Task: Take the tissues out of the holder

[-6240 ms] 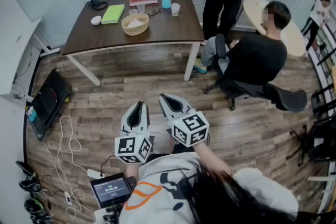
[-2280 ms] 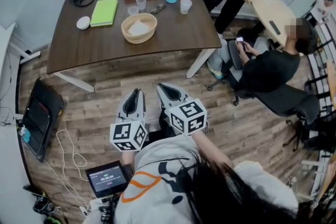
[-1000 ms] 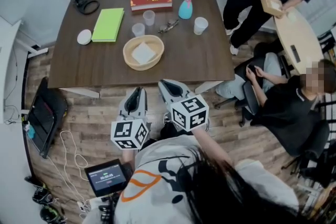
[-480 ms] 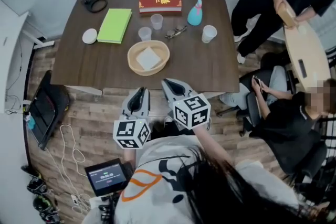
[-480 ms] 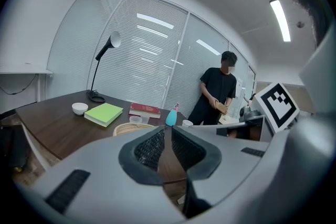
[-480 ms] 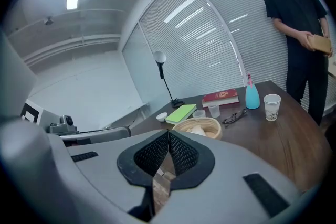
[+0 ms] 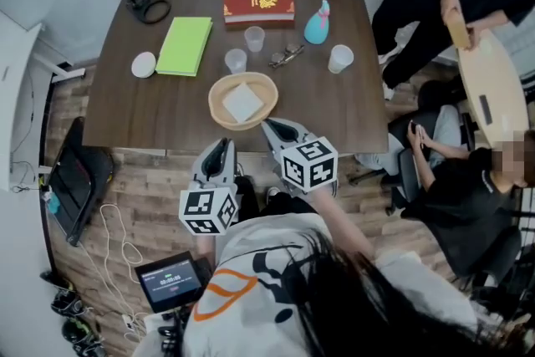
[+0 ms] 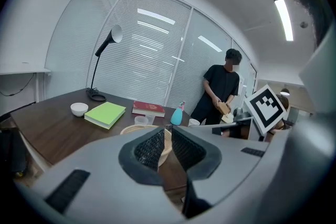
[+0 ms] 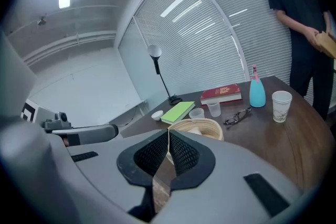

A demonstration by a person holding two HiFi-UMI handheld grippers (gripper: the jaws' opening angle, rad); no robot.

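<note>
A round woven holder (image 7: 242, 100) stands near the front middle of the dark wooden table (image 7: 142, 117), with a folded white tissue (image 7: 243, 103) lying in it. My left gripper (image 7: 219, 156) hangs shut and empty just short of the table's near edge. My right gripper (image 7: 272, 128) is shut and empty too, its tips over the table's edge, just short of the holder's right side. In the left gripper view the holder's rim (image 8: 127, 129) shows beyond my left gripper (image 8: 167, 131). In the right gripper view the holder (image 9: 208, 127) lies straight ahead of my right gripper (image 9: 169, 131).
On the table behind the holder are a green book (image 7: 185, 45), a red book (image 7: 258, 4), two clear cups (image 7: 254, 38), glasses (image 7: 286, 56), a blue bottle (image 7: 317, 22), a paper cup (image 7: 340, 58), a white bowl (image 7: 144, 63) and a lamp base (image 7: 149, 10). Two people (image 7: 451, 180) are at the right.
The table has come steadily closer and now lies right in front of both grippers. Both grippers have stayed shut and empty. The people at the right have shifted.
</note>
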